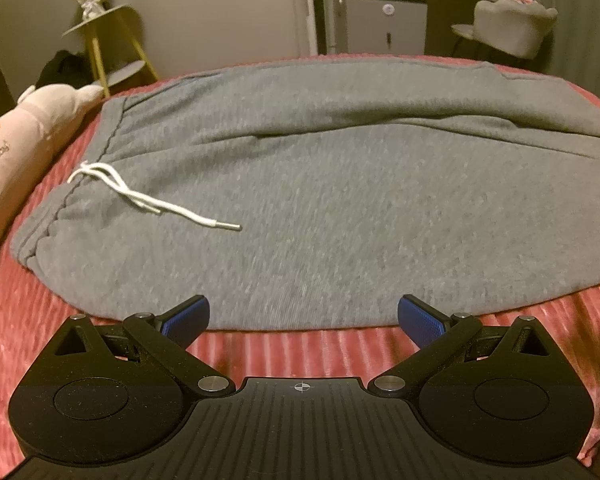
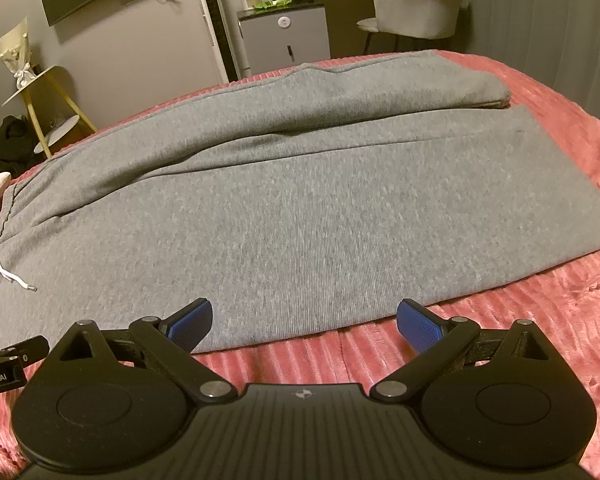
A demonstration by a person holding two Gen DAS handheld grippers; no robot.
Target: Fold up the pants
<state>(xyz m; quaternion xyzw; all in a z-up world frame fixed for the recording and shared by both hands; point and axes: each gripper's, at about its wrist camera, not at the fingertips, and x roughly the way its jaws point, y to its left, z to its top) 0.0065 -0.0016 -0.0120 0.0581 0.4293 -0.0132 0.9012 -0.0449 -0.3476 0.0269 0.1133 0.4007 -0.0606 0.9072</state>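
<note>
Pants [image 1: 340,200] waistband cut off in right view | cuffs [image 2: 500,100] hidden left

Looked low and close across the bed [image 1: 260,344] from its near edge; shared the grey pants [image 1: 340,208] and far wall.

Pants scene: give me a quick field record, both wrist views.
garment: grey pants, spread flat, legs side by side
surface: pink ribbed blanket
waistband: at left, white drawstring lying loose on top
left gripper: open, at near edge of pants, holding nothing
right gripper: open, at near edge, holding nothing
folds: none yet
</note>
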